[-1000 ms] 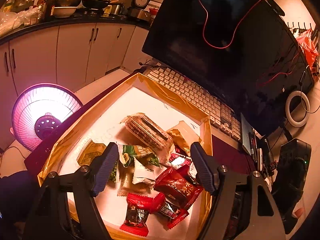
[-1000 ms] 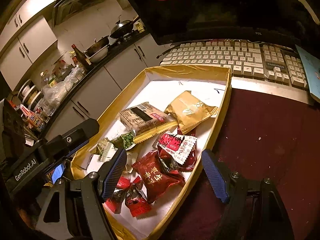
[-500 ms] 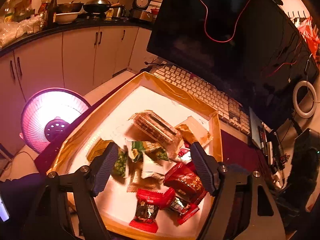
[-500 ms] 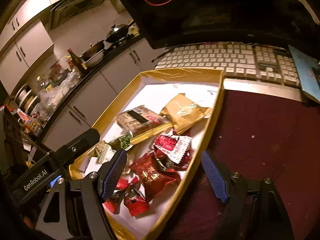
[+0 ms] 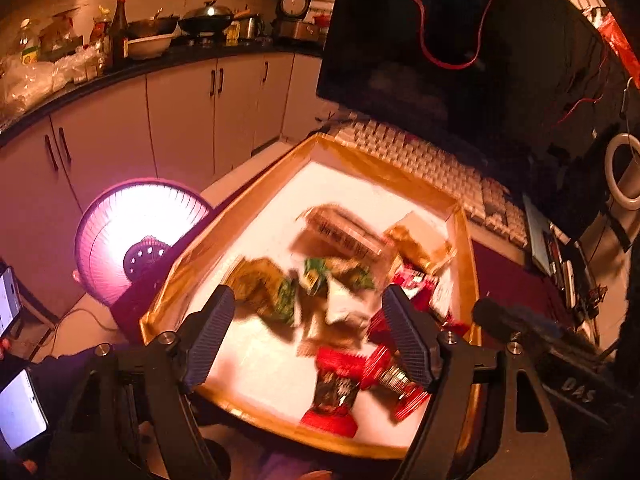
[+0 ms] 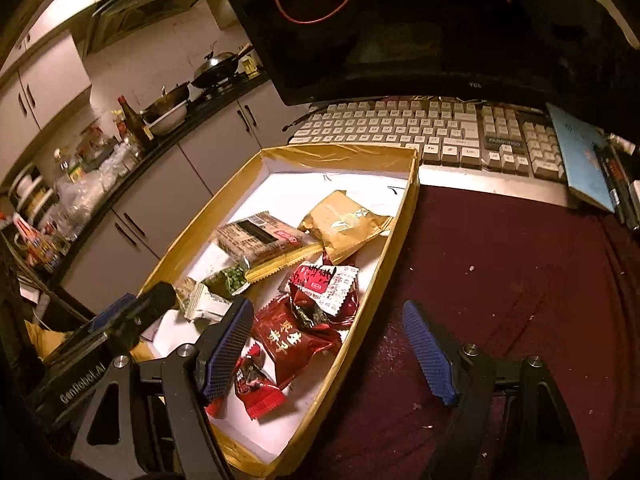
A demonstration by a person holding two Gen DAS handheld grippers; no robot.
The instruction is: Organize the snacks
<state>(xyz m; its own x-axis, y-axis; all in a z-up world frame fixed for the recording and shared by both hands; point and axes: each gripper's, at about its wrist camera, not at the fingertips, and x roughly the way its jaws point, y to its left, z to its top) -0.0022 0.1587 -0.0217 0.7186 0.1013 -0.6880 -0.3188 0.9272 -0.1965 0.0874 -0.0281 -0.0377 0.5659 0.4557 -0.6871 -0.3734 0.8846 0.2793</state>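
A glowing round heater (image 5: 136,240) stood at nine o'clock of the box (image 5: 224,224), off the counter's left edge, with white cupboards (image 5: 180,120) behind it at eleven o'clock. The left tool (image 5: 308,336) hung above the near left part of the box, its two fingers spread wide with nothing between them; this view was blurred, so wrapper print could not be read there. The gold-rimmed box (image 6: 404,216) with a white floor held all the snacks, heaped toward its near right half: a green packet (image 6: 230,280), a brown striped bar (image 6: 256,236), a tan pouch (image 6: 344,220), a red-and-white packet (image 6: 324,284) and a dark red packet (image 6: 294,340) printed with large gold Chinese characters; smaller red sweets (image 6: 256,388) lay at the near end. The far end of the box floor, toward twelve o'clock, was bare white.

The right tool (image 6: 328,344) was also spread wide and held nothing, its left finger over the red sweets and its right finger (image 6: 428,352) over the maroon cloth (image 6: 520,280), straddling the box's right wall. The left tool's body, seen at eight o'clock, read "GenRobot.AI". At twelve o'clock a pale keyboard (image 6: 432,132) touched or nearly touched the box's far wall, a key plate reading "PANGWINGO"; the dark screen (image 6: 440,20) behind it bore "TCL". A blue booklet (image 6: 576,156) lay at two o'clock. The cloth right of the box lay open.
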